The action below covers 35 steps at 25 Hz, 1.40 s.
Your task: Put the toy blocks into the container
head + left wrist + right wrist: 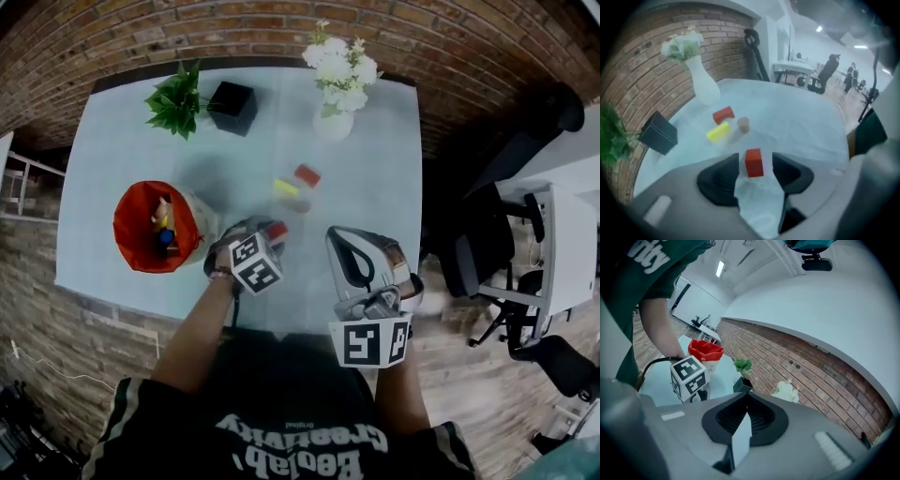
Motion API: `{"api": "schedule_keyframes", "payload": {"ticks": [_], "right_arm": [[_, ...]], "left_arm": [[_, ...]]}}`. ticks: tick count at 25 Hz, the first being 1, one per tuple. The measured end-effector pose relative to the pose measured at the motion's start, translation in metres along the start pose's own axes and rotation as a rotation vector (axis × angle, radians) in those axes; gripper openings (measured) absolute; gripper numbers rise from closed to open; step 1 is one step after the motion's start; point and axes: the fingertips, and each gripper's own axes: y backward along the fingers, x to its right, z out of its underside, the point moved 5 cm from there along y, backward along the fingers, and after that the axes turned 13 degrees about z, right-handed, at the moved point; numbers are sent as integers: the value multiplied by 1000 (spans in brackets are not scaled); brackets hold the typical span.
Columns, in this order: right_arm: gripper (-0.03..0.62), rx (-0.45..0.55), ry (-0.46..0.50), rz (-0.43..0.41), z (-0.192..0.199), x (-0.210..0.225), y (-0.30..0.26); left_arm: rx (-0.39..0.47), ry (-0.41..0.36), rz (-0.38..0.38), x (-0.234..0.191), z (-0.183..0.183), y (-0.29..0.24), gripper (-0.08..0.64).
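On the pale blue tablecloth (122, 159), a small red block (753, 162) stands between the jaws of my left gripper (755, 164), with cloth showing on both sides of it, so the jaws are open. In the head view this block (277, 231) peeks out beside the left gripper (263, 243). Further off lie a red block (723, 114), a yellow block (718, 131) and a tan cylinder (743, 124). The red container (141, 225) at the left holds several toys. My right gripper (337, 236) hovers shut and empty near the table's front edge; its jaw tips (746, 395) meet.
A white vase of flowers (335, 89), a green plant (176, 98) and a black box (232, 106) stand along the far side by the brick wall. Office chairs (487, 253) and a desk are off the table's right edge.
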Motion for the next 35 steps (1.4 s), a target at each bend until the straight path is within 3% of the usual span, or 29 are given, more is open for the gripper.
{"api": "schedule_keyframes", "payload": {"ticks": [4,6,13,17,29,35], "right_arm": [[8,-37,-11,10,14,4,4],[8,-45,-13,11,18,4,4],[8,-43,-15,8,19,0,2],[8,-13,-13,19,9,5,-1],[8,137,35,28,-51,16,-4],[8,151,45,9,-61,10,-7]], "left_arm": [[-20,33,-35,-10,12,-27,200],[-2,66,-48,-13,14,-32,144],[27,82,-45,-13,11,-28,141],[98,45,-123,-8,-12,15,141],[341,-128,-451,41,-74,215,141],[351,-130,-496,43,-68,243,141]]}}
